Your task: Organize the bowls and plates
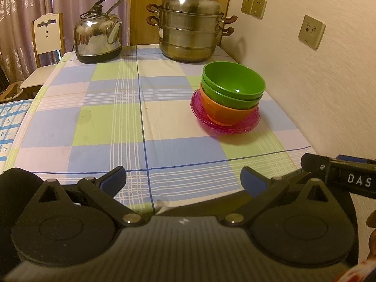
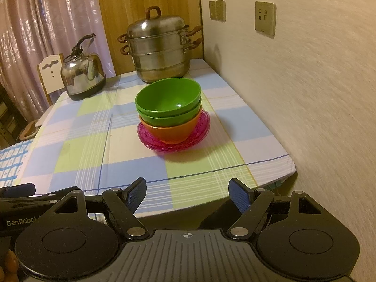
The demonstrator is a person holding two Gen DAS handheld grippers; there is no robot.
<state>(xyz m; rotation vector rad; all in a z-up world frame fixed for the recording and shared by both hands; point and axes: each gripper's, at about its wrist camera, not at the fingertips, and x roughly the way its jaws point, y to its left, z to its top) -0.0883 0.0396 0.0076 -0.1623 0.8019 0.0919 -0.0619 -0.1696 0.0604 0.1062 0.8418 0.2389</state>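
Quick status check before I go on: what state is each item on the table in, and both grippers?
Green bowls: two, nested, upright, empty on top.
Orange bowl: upright, under the green ones.
Pink plates: stacked flat beneath the bowls.
Steamer pot: lid on.
Kettle: upright, lid on.
Left gripper: open, empty.
Right gripper: open, empty.

We log both tools as matte black plastic. The left gripper [image 1: 183, 181] has a ribbed grey-black housing, two round discs flanking it, triangular cut-outs above the discs, silver pivot pins on the linkage arms and blue pads [image 1: 252, 182] on the fingertips. The right gripper [image 2: 186, 193] is built alike, with a small crosshair mark at the top of its ribbed housing. Left of that crosshair, a black bar reads "GenRobot". Seen from the left tool, the neighbouring bar shows white letters "DAS" and a small screw.
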